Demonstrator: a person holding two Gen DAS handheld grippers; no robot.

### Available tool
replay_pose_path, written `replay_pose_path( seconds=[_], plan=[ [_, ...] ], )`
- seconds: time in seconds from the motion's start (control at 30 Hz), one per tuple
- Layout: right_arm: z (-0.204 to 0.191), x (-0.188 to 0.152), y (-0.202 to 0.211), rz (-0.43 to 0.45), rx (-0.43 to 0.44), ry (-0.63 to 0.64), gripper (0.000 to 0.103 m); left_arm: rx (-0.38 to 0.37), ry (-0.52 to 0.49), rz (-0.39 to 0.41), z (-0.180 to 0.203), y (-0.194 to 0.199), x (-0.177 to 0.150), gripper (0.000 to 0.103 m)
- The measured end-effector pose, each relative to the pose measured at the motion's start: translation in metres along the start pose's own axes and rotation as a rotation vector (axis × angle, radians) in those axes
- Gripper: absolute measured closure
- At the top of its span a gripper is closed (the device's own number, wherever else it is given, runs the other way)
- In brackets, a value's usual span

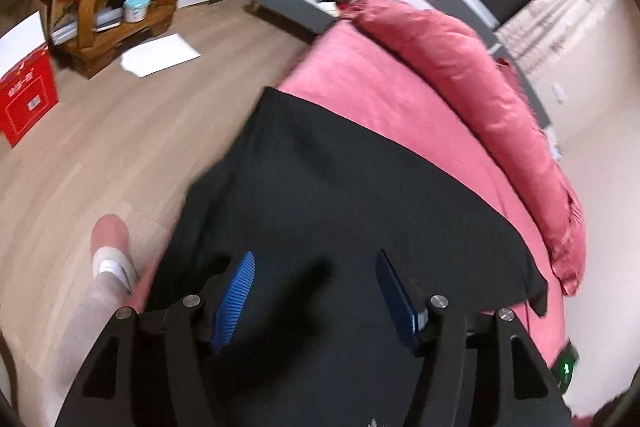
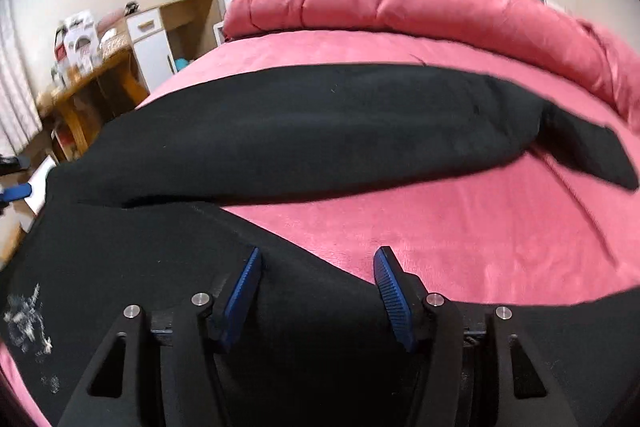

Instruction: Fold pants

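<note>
Pants (image 2: 304, 131) lie spread on the pink bed (image 2: 460, 227), unfolded; left gripper (image 1: 316, 291) and right gripper (image 2: 316, 291) gape empty

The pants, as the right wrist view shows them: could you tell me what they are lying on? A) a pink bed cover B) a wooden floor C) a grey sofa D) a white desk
A: the black pants are spread across the pink bed cover, which shows on both sides of the far leg.
</note>
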State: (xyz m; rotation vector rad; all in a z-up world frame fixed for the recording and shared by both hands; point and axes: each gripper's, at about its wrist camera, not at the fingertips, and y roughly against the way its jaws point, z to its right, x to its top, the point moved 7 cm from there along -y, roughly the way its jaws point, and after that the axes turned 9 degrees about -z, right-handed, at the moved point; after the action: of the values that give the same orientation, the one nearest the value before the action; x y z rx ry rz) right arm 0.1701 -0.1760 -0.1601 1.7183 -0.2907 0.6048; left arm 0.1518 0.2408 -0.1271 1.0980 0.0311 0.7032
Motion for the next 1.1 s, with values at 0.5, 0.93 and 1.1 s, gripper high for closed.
replay_pose_path(
  seconds=[0.5, 0.93, 1.1],
  plan=[
    [-0.003, -0.003, -0.003, 0.007, 0.021, 0.000, 0.040, 0.052, 0.057, -0.061, -0.021, -0.085, 0.125, 0.030],
    [-0.006, -0.002, -0.005, 0.003, 0.025, 0.005, 0.036, 0.099, -0.032, -0.085, -0.017, -0.123, 0.144, 0.070],
    [-0.007, -0.002, -0.006, 0.003, 0.021, 0.008, 0.036, 0.123, -0.156, -0.030, 0.005, -0.096, 0.138, 0.090]
  ],
)
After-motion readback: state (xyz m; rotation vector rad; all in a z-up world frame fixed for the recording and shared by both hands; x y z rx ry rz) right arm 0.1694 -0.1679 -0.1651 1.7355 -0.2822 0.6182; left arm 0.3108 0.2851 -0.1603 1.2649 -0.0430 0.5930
